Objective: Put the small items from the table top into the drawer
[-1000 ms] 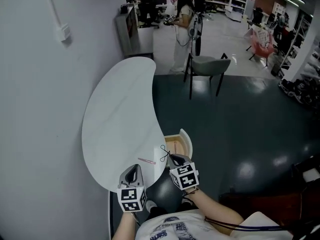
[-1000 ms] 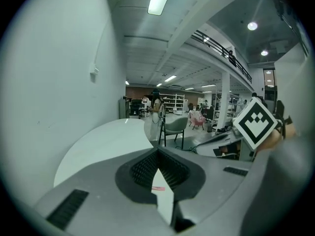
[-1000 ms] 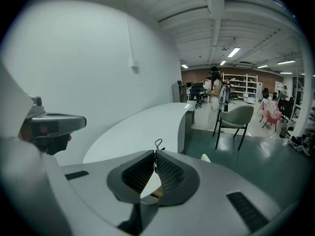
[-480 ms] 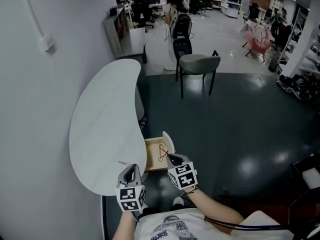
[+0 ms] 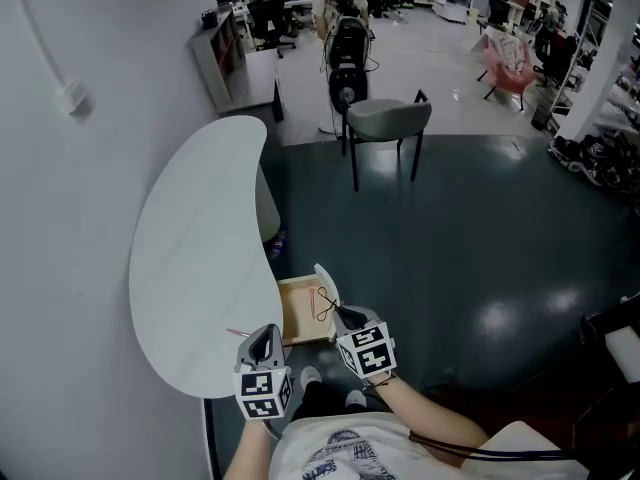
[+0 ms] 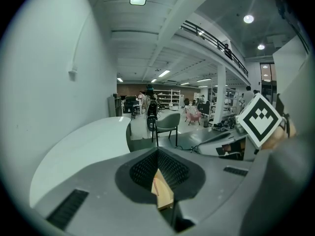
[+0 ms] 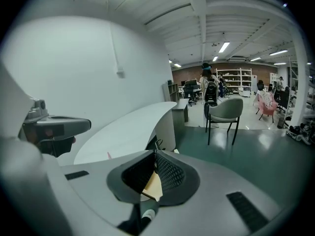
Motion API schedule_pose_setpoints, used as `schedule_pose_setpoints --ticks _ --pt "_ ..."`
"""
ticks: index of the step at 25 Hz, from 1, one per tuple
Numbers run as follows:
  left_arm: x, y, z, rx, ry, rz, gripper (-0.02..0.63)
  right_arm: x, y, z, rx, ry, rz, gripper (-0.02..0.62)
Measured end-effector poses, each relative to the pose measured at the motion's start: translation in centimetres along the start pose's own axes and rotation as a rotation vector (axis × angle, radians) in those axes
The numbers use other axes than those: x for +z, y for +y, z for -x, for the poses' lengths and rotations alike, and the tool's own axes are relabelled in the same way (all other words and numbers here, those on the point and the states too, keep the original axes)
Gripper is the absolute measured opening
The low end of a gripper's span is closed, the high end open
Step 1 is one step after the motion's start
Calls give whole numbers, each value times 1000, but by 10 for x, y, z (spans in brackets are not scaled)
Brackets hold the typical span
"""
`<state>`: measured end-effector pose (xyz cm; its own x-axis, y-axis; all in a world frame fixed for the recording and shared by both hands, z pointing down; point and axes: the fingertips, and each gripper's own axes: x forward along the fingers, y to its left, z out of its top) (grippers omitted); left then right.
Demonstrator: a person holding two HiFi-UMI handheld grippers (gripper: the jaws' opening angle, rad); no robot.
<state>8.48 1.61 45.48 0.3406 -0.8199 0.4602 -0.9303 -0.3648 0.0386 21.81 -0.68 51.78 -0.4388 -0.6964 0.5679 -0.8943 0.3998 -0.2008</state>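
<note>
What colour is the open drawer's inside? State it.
Light tan wood; the open wooden drawer shows best in the head view.

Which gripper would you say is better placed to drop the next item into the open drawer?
Right: the right gripper holds a black cord over the open drawer, while the left gripper is empty, over the table.

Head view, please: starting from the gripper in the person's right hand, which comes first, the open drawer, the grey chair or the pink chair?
From the right gripper, shut on a thin black loop:
1. Open drawer, close by its tips, at bottom centre.
2. Grey chair, mid-room, straight ahead.
3. Pink chair, far back on the right.
</note>
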Motion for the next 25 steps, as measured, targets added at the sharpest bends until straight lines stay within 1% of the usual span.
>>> schedule_pose_setpoints --ticks 4,15,25 --pt "-2 3 -15 -19 24 -21 20 -3 -6 -13 -7 21 -26 32" --pt "-2 42 -73 -93 93 -32 20 -5 -8 -69 -42 87 -93 32" --pt "-25 72 -128 -170 162 -31 20 -26 -16 -124 -88 165 -161 32"
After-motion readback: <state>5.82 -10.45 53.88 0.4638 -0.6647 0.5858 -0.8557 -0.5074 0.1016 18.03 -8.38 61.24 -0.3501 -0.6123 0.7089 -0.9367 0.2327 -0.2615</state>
